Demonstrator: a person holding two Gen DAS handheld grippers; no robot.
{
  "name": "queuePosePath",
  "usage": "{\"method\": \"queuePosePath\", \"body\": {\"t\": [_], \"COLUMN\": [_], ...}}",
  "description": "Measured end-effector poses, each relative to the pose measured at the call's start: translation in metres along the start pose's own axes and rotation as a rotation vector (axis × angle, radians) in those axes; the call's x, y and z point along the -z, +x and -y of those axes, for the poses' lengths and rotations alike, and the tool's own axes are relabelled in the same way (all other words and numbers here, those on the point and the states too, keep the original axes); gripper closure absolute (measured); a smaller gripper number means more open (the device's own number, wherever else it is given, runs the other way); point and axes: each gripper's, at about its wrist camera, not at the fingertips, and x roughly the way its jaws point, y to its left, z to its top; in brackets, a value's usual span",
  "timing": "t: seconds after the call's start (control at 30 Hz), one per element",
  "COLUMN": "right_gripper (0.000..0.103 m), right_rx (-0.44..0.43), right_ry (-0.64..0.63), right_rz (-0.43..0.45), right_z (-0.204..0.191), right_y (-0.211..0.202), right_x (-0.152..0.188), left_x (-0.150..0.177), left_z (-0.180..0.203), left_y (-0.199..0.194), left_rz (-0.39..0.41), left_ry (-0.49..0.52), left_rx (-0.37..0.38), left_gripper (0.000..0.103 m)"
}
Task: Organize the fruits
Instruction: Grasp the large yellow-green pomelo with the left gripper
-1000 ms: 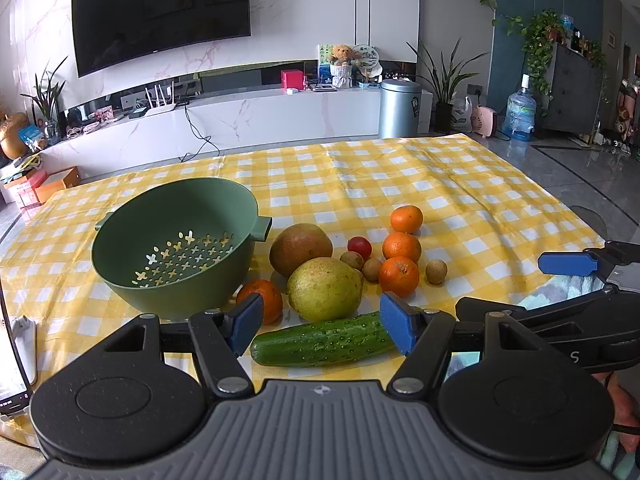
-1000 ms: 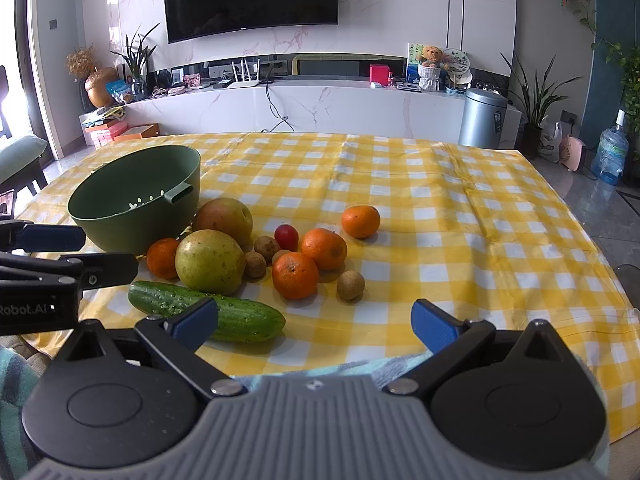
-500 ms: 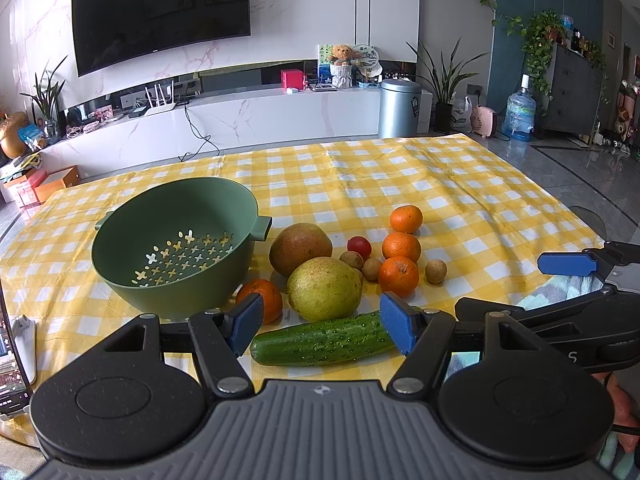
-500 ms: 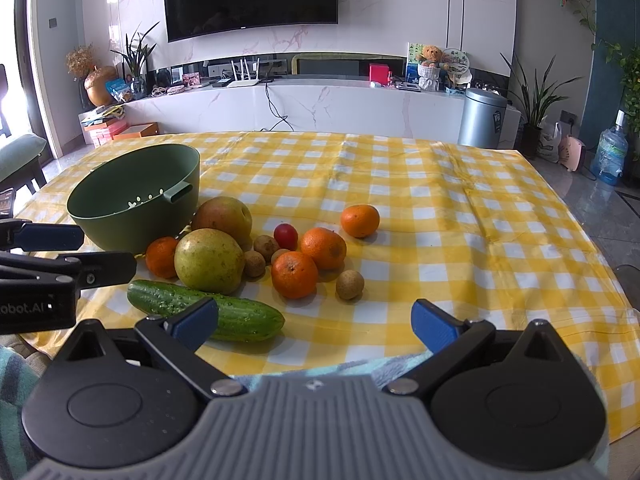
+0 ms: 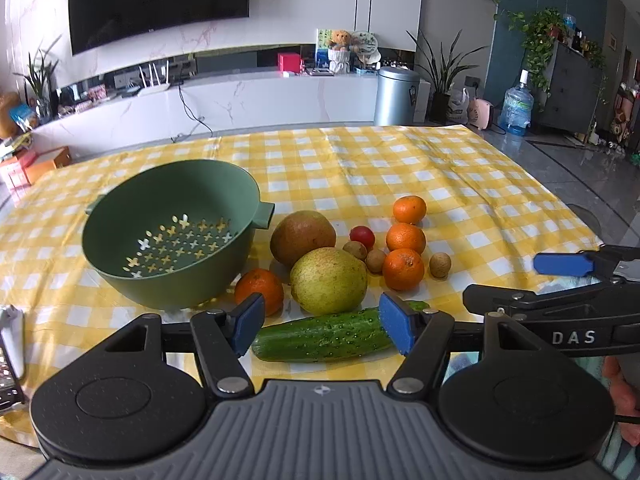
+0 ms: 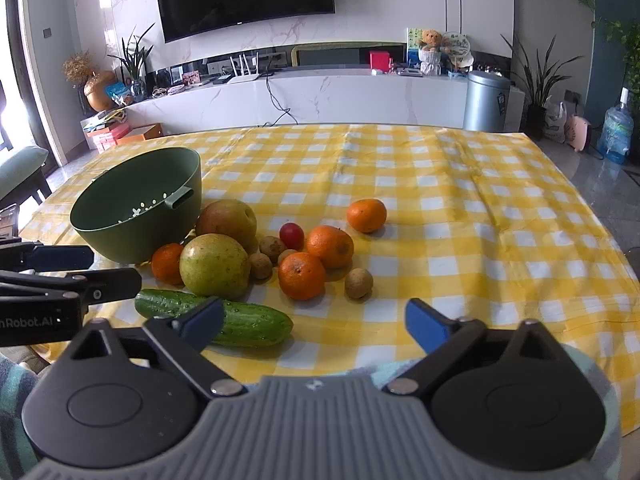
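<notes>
A green colander bowl [image 5: 168,236] [image 6: 136,216] stands empty on the yellow checked tablecloth [image 5: 360,168]. Beside it lie a brown-green pear [image 5: 303,237], a yellow-green pear [image 5: 328,280] [image 6: 214,266], several oranges [image 5: 403,269] [image 6: 301,275], a red cherry tomato [image 5: 362,236], small brown longans [image 5: 440,265] and a cucumber [image 5: 320,338] [image 6: 248,322]. My left gripper [image 5: 322,322] is open and empty, low at the near table edge just before the cucumber. My right gripper [image 6: 314,320] is open and empty, near the table's front edge, right of the cucumber.
A phone [image 5: 8,360] lies at the table's near left corner. Beyond the table are a white media cabinet [image 5: 240,96], a wall television [image 5: 160,0], a metal bin [image 5: 396,96] and a water jug [image 5: 517,110].
Both grippers have barely moved; the right one has drifted slightly. Nothing was taken hold of.
</notes>
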Motion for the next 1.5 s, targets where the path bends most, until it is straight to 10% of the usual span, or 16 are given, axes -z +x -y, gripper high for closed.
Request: {"method": "queuePosePath", "body": {"t": [0.37,1.5], "right_gripper": [0.025,0.021], "right_rx": [-0.004,-0.016], "right_ry": [0.048,0.173], "right_rz": [-0.028,-0.086], "right_z": [0.006,0.014], "right_y": [0.024,0.080], "right_x": [-0.026,-0.042], "left_x": [-0.009,0.004], "left_z": [-0.009,0.009], "left_y": [0.037,0.103], "left_rz": [-0.049,-0.031], "left_ry": [-0.061,0.205], "left_rx": [0.016,0.007], "left_gripper": [0.027,0.019]}}
